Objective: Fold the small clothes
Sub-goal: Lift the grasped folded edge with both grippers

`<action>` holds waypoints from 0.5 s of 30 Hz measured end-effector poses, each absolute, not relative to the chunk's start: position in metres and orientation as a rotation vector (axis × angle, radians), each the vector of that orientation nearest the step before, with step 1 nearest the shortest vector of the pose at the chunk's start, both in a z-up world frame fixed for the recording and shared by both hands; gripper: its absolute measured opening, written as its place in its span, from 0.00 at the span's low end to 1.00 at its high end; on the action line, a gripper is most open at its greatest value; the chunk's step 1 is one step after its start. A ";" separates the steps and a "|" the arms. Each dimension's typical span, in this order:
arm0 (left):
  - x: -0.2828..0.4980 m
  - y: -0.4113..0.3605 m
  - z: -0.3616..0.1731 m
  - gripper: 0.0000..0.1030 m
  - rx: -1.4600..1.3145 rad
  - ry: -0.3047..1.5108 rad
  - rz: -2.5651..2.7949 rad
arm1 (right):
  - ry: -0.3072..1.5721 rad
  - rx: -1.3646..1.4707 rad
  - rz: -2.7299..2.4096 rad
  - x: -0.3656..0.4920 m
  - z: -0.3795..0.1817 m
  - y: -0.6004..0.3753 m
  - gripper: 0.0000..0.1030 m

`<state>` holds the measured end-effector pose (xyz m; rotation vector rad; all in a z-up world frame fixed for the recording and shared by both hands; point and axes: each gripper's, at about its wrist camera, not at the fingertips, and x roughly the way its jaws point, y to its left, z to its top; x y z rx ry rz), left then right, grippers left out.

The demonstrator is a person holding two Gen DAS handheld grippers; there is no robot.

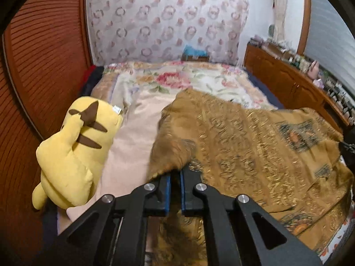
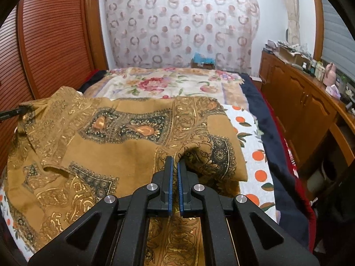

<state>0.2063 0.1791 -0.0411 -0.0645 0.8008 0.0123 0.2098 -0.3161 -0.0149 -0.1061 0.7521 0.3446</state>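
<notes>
Ochre patterned garment (image 2: 124, 133) spread on the bed (image 2: 248, 133), near end, over the orange-print sheet and pink blanket. Thin woven cloth, light, fully limp; gold-print face looks somewhat slick, so probably slides on itself. No fragility concern. Will sag between two hold points unless kept taut.

Best holds: hem or corner edges, pinched through a fold so both layers stay caught. Currently just that: left hand-held gripper (image 1: 175, 173) clamped on a bunched edge at the garment's left side, cloth pulled up into a ridge over the fingertips. Right hand-held gripper (image 2: 175, 164) pinched tight on a fold near the right edge, cloth puckered at the tips. Both jaws near-parallel, only fabric between the blue pads.

Pose: both pointing forward and angled down toward the bed, side by side, roughly same tilt. Left view blurred on the cloth, exact edge not readable.

Surroundings: yellow plush toy (image 1: 75, 150) left of the garment, near but apart. Floral cover (image 2: 164, 84) farther up the bed. Wooden cabinet (image 2: 299, 102) along the right.
</notes>
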 end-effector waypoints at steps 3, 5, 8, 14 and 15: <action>0.209 0.180 -0.045 0.04 -0.058 0.805 0.028 | 0.761 -0.098 0.342 0.212 -0.018 -0.317 0.01; 0.207 0.178 -0.044 0.03 -0.054 0.787 0.015 | 0.763 -0.093 0.340 0.213 -0.019 -0.318 0.01; 0.200 0.172 -0.036 0.00 -0.058 0.758 -0.002 | 0.759 -0.092 0.345 0.213 -0.019 -0.319 0.01; 0.162 0.155 0.002 0.00 -0.085 0.620 -0.035 | 0.705 -0.095 0.352 0.202 -0.005 -0.321 0.01; 0.154 0.153 0.009 0.00 -0.093 0.599 -0.044 | 0.698 -0.093 0.355 0.199 -0.002 -0.321 0.01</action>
